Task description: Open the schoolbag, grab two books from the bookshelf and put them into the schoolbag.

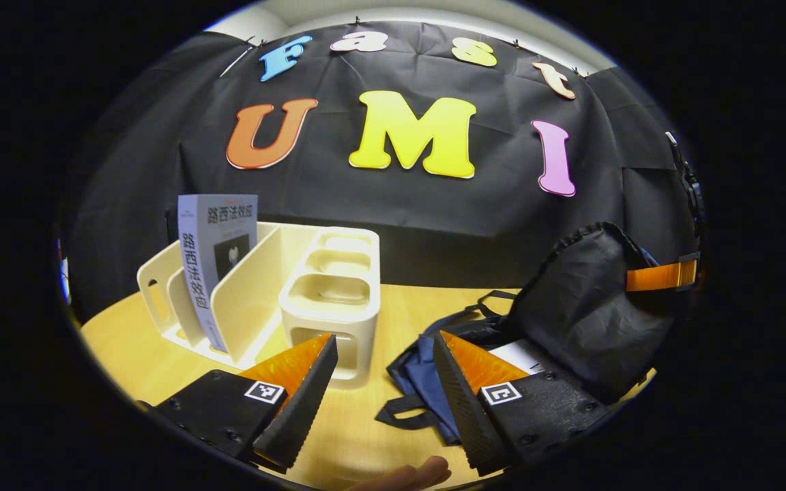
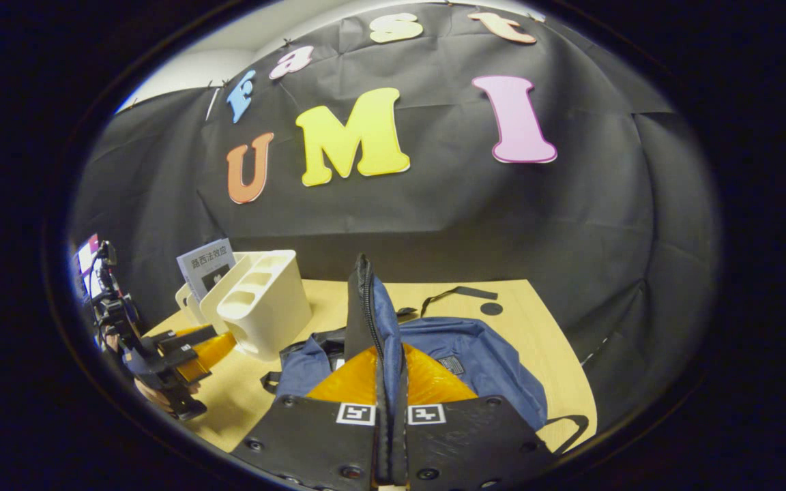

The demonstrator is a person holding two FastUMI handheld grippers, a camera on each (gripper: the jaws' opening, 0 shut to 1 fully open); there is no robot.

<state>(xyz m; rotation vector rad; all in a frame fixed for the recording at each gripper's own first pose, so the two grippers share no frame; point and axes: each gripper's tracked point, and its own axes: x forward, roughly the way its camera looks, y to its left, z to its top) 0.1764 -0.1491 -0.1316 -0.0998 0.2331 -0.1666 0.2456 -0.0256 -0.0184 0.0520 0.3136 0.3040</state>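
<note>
— One book (image 1: 214, 266) stands upright in the cream bookshelf (image 1: 256, 286) in the left gripper view, in a slot between two slanted dividers near the rack's left end. The rack's right end is a block of three open cups, and nothing can be made out in them.

— And the left gripper (image 1: 383, 354) there?

— Its jaws stand wide apart above the wooden table (image 1: 366, 423), holding nothing. The bookshelf's cup block lies just behind its left finger, the navy schoolbag (image 1: 427, 382) behind its right. A fingertip (image 1: 420, 472) of the person shows at the bottom edge. The bag's flap is lifted high at the right, its dark lining facing the camera, and something white and flat (image 1: 522, 356) lies at the bag's mouth; whether it is a book cannot be told.

— What of the right gripper view?

— The right gripper (image 2: 391, 382) is closed on the schoolbag's (image 2: 475, 354) zippered edge, both fingers pressing it, and the edge rises upright between them. The bag's body lies flat on the table (image 2: 536, 327) behind. At the left stands the bookshelf (image 2: 256, 300) with the book (image 2: 207, 267) leaning in its far slot. Farther left, the left gripper (image 2: 195, 344) hangs near the rack, jaws apart.
</note>
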